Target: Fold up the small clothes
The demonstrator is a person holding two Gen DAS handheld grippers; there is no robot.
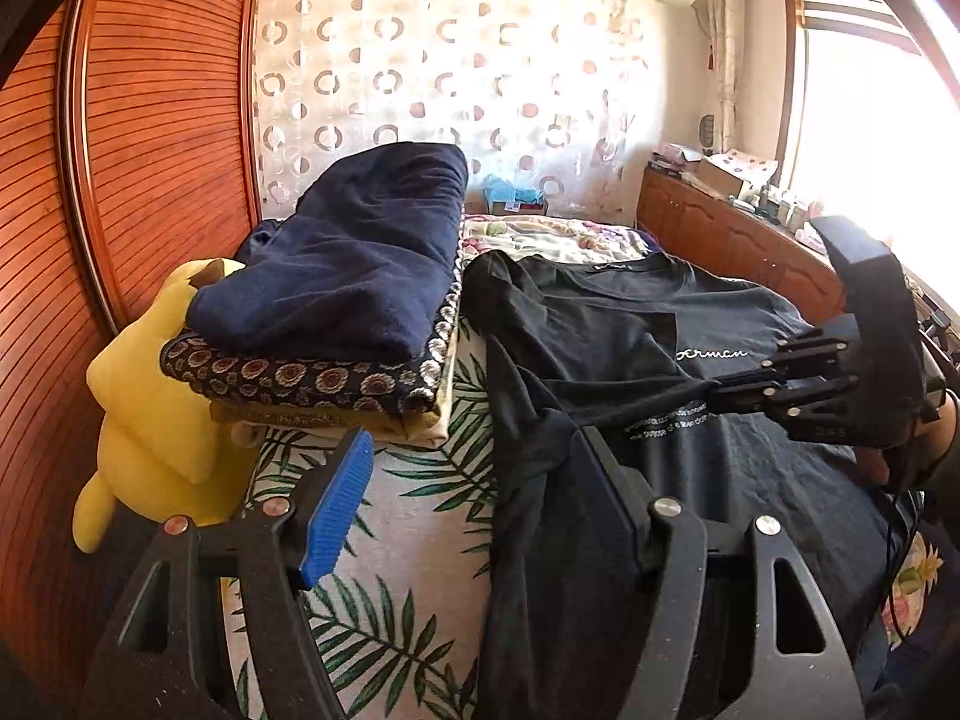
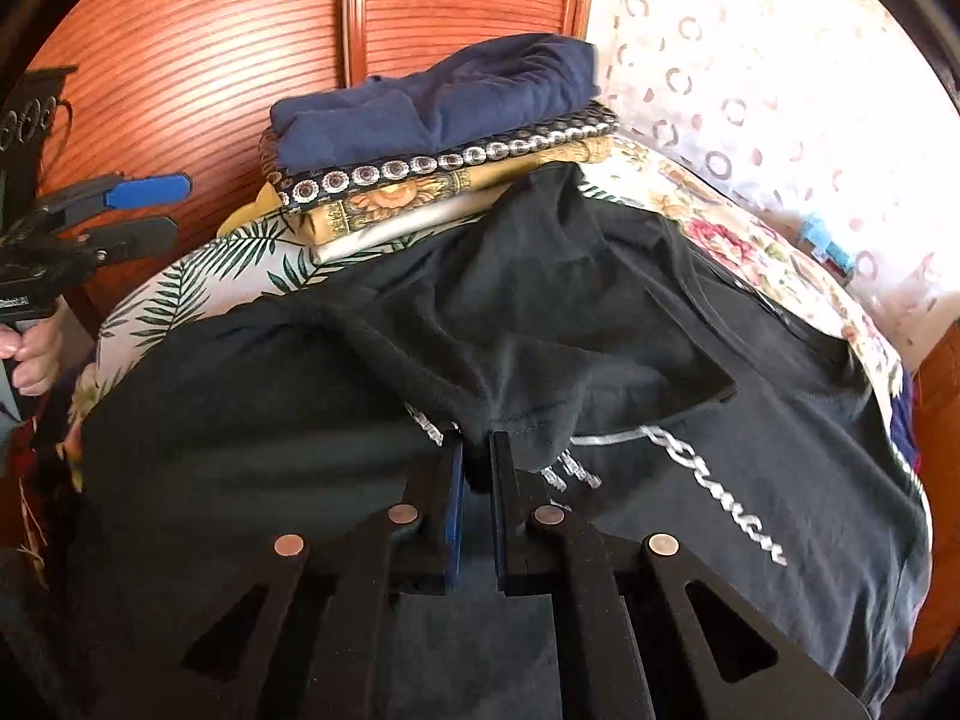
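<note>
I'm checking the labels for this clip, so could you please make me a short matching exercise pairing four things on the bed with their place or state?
Things:
1. black T-shirt
2. navy garment
3. yellow plush toy
4. left gripper

Place or state:
A. on top of the folded pile
B. jaws open, holding nothing
C. spread on the bed, a fold pinched by the right gripper
D. beside the pile, next to the wooden wardrobe

Pairs: 1-C, 2-A, 3-D, 4-B

White script ending "rman" runs across the black T-shirt [image 1: 720, 324].
</note>
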